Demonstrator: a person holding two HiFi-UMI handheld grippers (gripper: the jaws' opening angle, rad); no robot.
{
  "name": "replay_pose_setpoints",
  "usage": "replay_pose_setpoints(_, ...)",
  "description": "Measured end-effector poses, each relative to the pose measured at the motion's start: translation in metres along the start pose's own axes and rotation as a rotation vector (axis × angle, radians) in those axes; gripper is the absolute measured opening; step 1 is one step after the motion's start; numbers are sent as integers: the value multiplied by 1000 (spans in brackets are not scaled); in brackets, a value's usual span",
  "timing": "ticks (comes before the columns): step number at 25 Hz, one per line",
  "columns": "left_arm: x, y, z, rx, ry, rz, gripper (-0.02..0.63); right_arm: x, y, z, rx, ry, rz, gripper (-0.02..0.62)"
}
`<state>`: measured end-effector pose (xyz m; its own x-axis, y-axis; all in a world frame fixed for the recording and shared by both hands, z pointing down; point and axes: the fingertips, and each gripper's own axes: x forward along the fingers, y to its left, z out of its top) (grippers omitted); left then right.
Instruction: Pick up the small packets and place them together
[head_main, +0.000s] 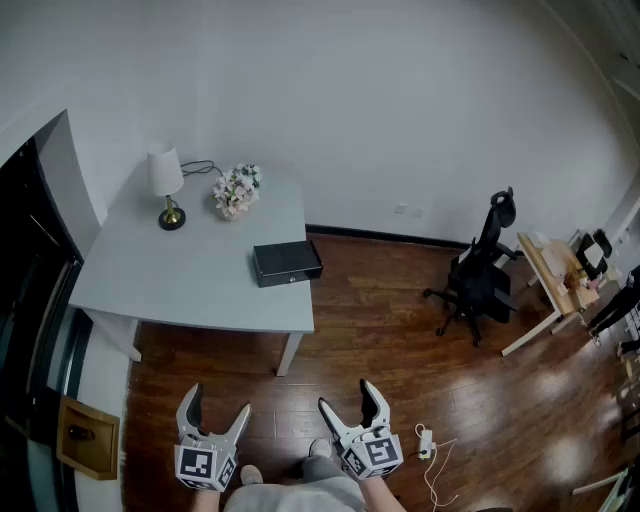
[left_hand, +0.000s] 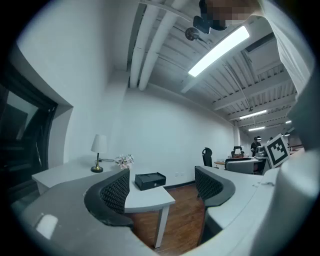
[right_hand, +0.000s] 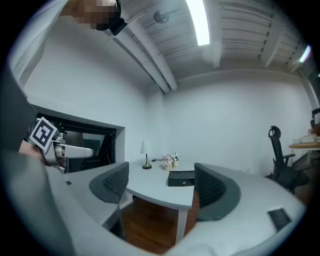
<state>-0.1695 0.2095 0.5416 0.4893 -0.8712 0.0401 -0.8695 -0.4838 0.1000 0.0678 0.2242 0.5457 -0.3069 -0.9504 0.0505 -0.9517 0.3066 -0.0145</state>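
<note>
Wood floor (head_main: 400, 335) close underfoot, with the left hand-held gripper (head_main: 218, 405) and right hand-held gripper (head_main: 348, 398) both held level short of the tabletop (head_main: 190, 275), jaws wide apart and nothing between them. Further off, the tabletop carries a black box (head_main: 287, 263) near its front edge, then a lamp (head_main: 166, 187) and flower bunch (head_main: 237, 190) at the back. No small packets can be made out anywhere, so the task looks unstarted: finding, picking and grouping are all left.
</note>
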Motion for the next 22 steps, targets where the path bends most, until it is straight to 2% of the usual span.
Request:
replay_pose_setpoints(7, 85, -17, -6, -9, 14, 21, 391, 56, -79, 3, 49, -40, 4, 417)
replay_pose_setpoints(12, 155, -36, 13, 44, 11, 56, 391, 107, -133, 4, 100, -45, 54, 417)
replay_pose_setpoints(16, 188, -32, 22, 41, -6, 99, 391, 139, -152, -6, 114, -25, 99, 417)
replay_pose_setpoints(22, 233, 8, 19, 20, -10, 94, 391, 198, -159, -13, 109, 2, 96, 417)
